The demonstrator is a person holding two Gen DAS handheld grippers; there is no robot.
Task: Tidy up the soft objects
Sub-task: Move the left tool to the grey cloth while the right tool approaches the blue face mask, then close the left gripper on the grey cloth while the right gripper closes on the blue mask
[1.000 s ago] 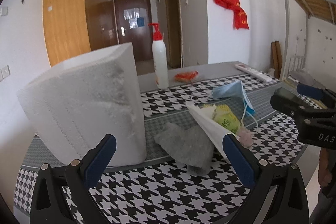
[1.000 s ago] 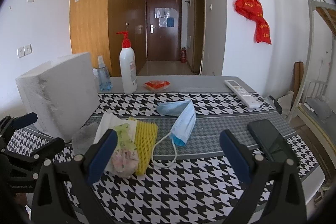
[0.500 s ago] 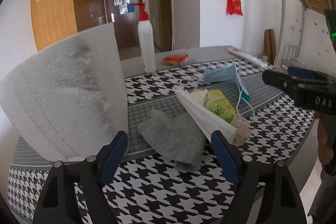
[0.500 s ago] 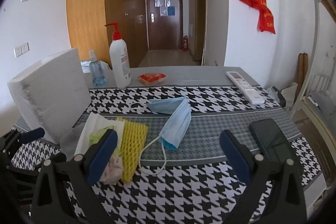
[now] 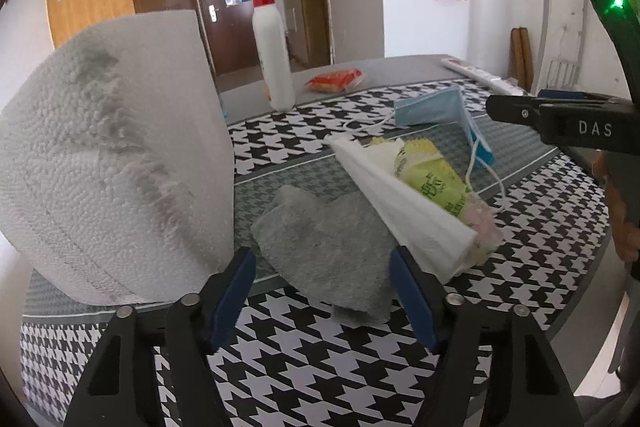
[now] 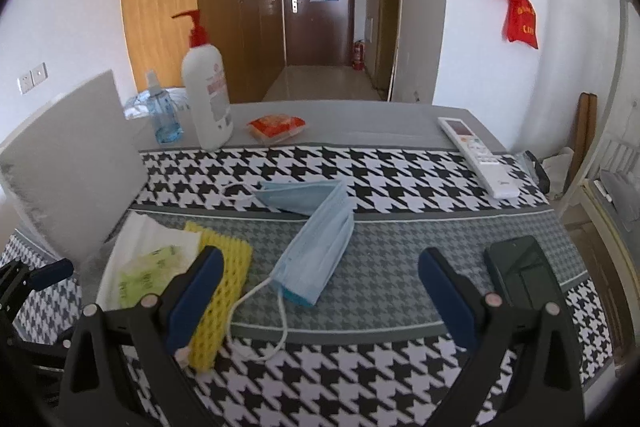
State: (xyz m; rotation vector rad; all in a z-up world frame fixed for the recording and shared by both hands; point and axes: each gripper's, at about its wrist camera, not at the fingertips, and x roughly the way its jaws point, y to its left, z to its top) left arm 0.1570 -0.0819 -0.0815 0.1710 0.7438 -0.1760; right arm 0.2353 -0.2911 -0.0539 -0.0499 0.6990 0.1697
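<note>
Approach step, looks like: left tool [image 5: 322, 281] is spread wide, its fingers either side of the grey cloth [image 5: 320, 247] on the desk [image 5: 320, 367], beside the foam block [image 5: 116, 167]. Next it needs to drop and pinch. Right tool [image 6: 320, 291], also spread, hovers by the face mask [image 6: 316, 259]. Since a second ago, left has crept closer.

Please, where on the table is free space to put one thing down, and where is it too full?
Free: the cloth between the mask and the phone, and the grey strip between the orange packet and the remote. Crowded: the left side, where tissue pack, yellow net and foam block lie close together.
</note>
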